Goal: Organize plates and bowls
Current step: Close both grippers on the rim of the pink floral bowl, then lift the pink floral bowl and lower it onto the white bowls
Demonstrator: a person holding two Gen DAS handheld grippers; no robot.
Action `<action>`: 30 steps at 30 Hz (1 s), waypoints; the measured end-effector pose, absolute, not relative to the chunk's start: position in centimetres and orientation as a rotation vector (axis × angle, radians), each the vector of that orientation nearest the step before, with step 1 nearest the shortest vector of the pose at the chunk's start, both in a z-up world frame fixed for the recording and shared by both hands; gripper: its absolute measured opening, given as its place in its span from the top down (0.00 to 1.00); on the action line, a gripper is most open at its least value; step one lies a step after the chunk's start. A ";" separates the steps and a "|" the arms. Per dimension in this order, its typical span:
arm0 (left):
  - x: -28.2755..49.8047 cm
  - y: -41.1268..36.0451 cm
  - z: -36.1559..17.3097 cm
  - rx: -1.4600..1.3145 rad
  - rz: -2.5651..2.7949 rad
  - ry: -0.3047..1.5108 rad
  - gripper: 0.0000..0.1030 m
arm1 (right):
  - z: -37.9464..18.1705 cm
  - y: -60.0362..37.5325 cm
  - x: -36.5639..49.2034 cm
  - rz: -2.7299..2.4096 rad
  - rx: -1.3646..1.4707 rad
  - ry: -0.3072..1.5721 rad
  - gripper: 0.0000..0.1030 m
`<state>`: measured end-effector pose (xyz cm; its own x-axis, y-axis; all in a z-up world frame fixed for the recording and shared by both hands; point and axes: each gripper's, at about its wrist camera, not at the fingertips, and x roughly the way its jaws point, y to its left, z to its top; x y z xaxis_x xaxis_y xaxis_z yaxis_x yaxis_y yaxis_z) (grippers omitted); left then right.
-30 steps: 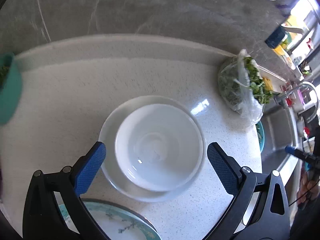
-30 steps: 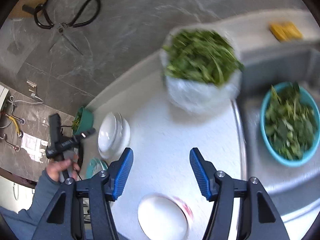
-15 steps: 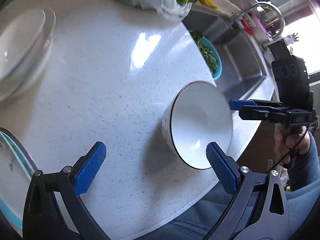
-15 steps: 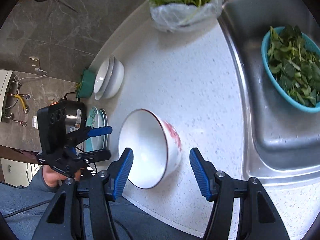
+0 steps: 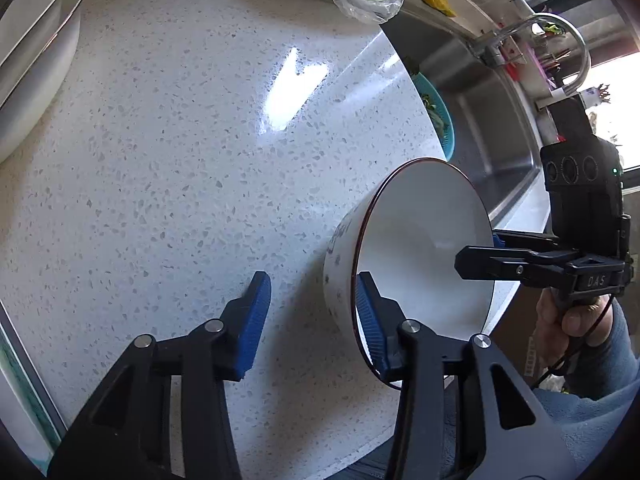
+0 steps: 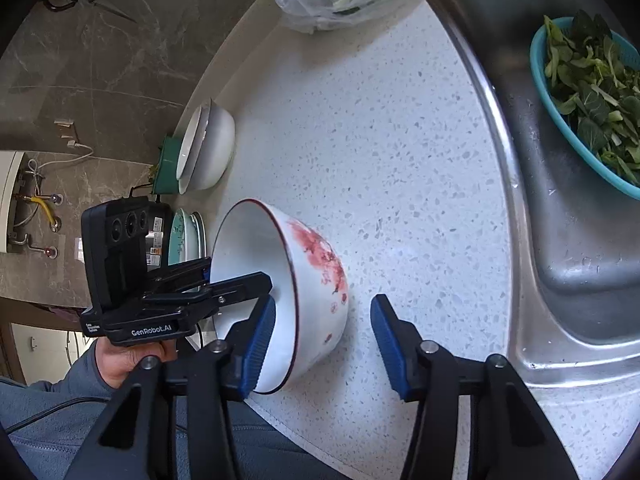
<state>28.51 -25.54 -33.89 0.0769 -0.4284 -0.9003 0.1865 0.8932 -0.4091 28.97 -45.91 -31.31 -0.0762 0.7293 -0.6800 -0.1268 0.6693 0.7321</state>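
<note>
Task looks partly done: far left of the left gripper (image 5: 310, 312), white bowls (image 5: 36, 52) sit nested, w/ stacked plates (image 6: 188, 236) nearby. Left to do, I'd judge: the red-flowered bowl (image 6: 316, 280), on the counter (image 5: 180, 140) near its front edge. Both grippers straddle its rim from opposite sides, one finger inside, one outside, jaws apart, not yet clamped. Right gripper (image 6: 323, 340) points toward the sink (image 6: 540, 184).
</note>
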 end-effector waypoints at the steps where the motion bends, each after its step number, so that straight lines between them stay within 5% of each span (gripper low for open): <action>1: 28.5 -25.8 -34.0 -0.200 -0.463 1.423 0.60 | -31.5 -45.9 29.0 0.769 0.525 1.490 0.49; 7: 28.5 -26.4 -34.0 -0.186 -0.459 1.413 0.67 | -32.8 -45.6 29.2 0.768 0.541 1.531 0.61; 12: 28.9 -28.2 -33.8 -0.110 -0.477 1.400 0.87 | -32.5 -45.0 29.2 0.785 0.527 1.535 0.70; 30: 29.2 -27.5 -31.8 -0.105 -0.441 1.372 0.89 | -31.7 -44.1 29.6 0.751 0.554 1.571 0.74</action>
